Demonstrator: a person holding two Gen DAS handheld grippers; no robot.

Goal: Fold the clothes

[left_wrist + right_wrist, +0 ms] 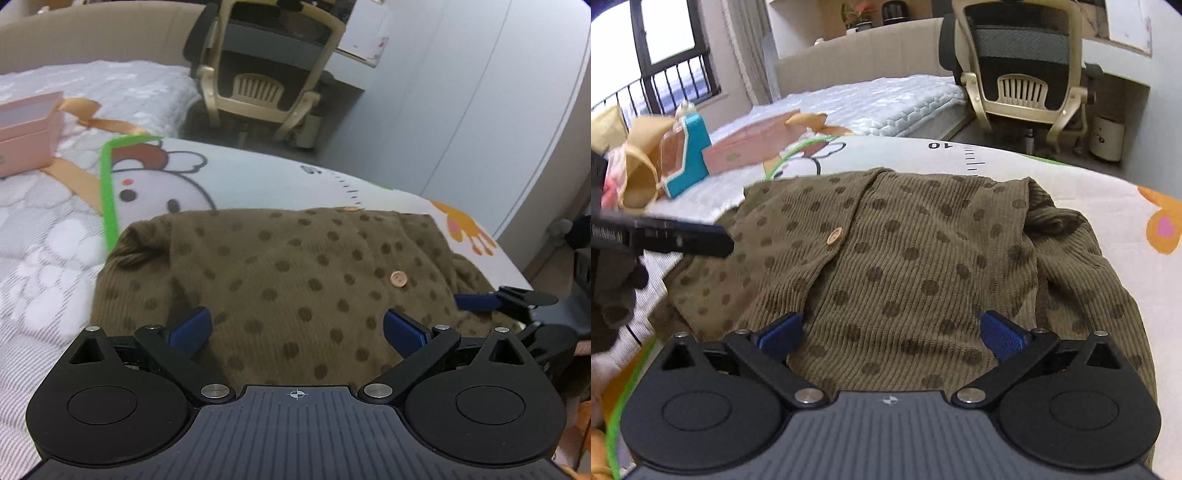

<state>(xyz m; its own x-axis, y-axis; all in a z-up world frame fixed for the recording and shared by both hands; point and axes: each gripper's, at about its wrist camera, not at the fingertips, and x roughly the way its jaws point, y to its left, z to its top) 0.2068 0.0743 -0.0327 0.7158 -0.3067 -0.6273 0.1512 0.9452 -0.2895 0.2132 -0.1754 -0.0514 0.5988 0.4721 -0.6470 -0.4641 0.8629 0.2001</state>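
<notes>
Both my grippers sit over the olive polka-dot cardigan [295,273], jaws spread wide on each, nothing pinched. Left gripper [297,330]: blue pads either side of the knit, hovering at the cardigan's near edge; can't tell if the pads touch fabric. Right gripper [890,334]: same pose, pads apart over the cardigan's near hem.

Cardigan is the landmark. It lies partly folded on a cartoon-print play mat [258,173] on the bed, front placket up, one wooden button [398,278] showing mid-body, a second button just at its far edge. The cardigan's right side is bunched into a ridge, sleeve draped down past that.

Left of the cardigan: the mat's green border [107,192], then a pink gift box [27,136] with a tan ribbon [92,114] on the white quilt. From the right wrist view, a teal box [689,155] sits beyond the cardigan's left corner. Behind the cardigan, past the bed edge: a beige office chair [1023,66].
</notes>
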